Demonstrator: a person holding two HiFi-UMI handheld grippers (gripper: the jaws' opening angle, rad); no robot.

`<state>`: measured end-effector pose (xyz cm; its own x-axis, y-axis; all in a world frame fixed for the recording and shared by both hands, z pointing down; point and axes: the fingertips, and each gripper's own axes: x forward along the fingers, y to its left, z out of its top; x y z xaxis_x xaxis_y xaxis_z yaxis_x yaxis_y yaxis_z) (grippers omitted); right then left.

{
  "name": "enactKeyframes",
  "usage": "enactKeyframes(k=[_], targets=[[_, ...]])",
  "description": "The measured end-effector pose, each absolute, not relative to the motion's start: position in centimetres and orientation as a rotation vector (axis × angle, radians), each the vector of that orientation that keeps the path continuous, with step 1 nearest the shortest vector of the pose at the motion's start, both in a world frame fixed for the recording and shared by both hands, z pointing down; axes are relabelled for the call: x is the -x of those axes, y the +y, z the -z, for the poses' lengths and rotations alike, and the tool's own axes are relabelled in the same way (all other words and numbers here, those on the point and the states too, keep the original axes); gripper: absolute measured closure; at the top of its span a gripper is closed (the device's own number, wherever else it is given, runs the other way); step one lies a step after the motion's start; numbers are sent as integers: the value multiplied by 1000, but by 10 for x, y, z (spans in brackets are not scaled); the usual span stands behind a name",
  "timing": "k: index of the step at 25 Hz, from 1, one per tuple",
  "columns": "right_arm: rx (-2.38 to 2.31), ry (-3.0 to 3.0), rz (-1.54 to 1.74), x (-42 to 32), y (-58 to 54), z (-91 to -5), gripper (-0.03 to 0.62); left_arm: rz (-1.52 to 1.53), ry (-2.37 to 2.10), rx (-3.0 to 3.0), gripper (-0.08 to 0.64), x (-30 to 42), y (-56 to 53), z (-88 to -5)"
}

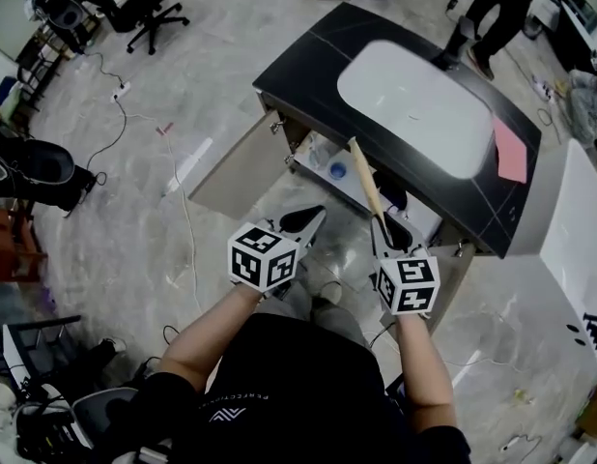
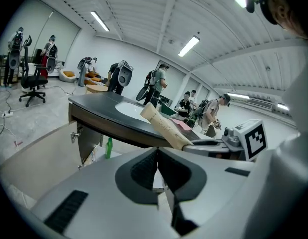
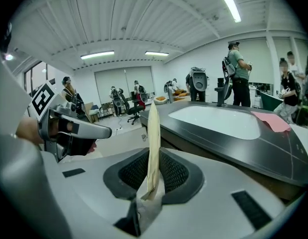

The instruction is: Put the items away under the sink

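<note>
My right gripper [image 1: 384,224] is shut on a flat tan paper packet [image 1: 365,177], which sticks up and forward from the jaws toward the open cabinet [image 1: 329,167] under the white sink [image 1: 414,107]. In the right gripper view the packet [image 3: 153,143] stands edge-on between the jaws. My left gripper [image 1: 310,218] is shut with nothing in it, level with the right one, in front of the open cabinet door [image 1: 242,167]. A green bottle [image 2: 108,148] stands inside the cabinet, and the packet [image 2: 163,126] shows to the right in the left gripper view.
The black counter [image 1: 308,51] holds a pink cloth [image 1: 509,151] at its right end. A blue-capped item [image 1: 338,170] lies in the cabinet. A white unit [image 1: 579,240] stands to the right. Cables [image 1: 185,216] run across the floor, and office chairs [image 1: 149,8] and a person [image 1: 492,8] stand beyond.
</note>
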<state>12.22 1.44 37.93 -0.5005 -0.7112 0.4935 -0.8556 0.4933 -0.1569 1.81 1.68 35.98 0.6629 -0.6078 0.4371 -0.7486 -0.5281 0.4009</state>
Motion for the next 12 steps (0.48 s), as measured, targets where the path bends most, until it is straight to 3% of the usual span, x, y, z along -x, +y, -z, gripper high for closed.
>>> enactKeyframes(k=[12], targets=[[-1175,-2371,-596,-60,19,-404,523,-321,-1062,-2251,552,26,11,-381]])
